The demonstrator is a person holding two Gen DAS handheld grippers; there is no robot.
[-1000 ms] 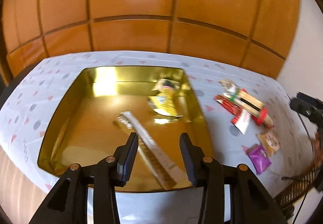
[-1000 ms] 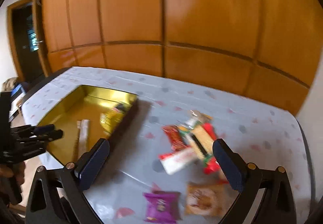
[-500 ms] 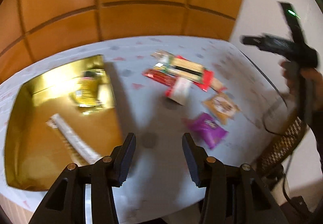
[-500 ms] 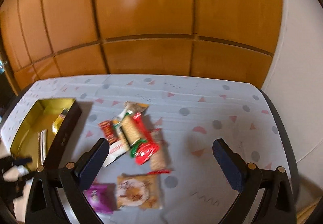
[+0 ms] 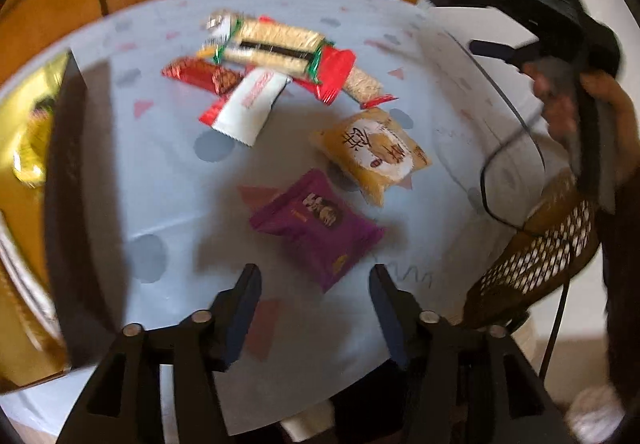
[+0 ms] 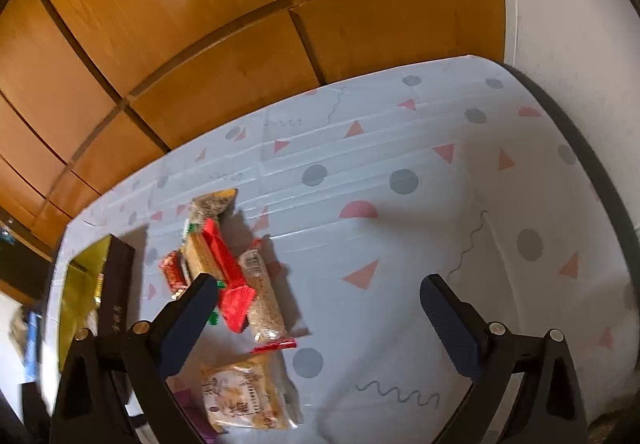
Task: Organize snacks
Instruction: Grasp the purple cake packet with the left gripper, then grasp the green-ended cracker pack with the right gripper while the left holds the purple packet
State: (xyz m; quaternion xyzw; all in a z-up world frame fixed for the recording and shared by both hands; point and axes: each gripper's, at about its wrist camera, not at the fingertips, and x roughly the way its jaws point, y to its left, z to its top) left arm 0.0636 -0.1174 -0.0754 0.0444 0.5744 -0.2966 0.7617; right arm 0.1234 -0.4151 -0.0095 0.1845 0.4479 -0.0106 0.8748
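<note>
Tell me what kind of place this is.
Probably a room in a home: a table with a patterned tablecloth, wood-panelled doors behind it, a wicker chair alongside.

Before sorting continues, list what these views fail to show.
- Gold tin: left wrist view, cut off by the left edge and blurred; contents unreadable.
- Purple packet: right wrist view, mostly hidden behind the right gripper.
- Print on the red wrappers: left wrist view, motion blur.

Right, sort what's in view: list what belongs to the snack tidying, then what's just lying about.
Part of the job:
- purple packet
- yellow packet
- white-and-red wrapper
- red bar
- cracker packs
- gold tin
- left gripper, jaws opening, nothing between them

Just lying about:
- wicker basket
- black cable
</note>
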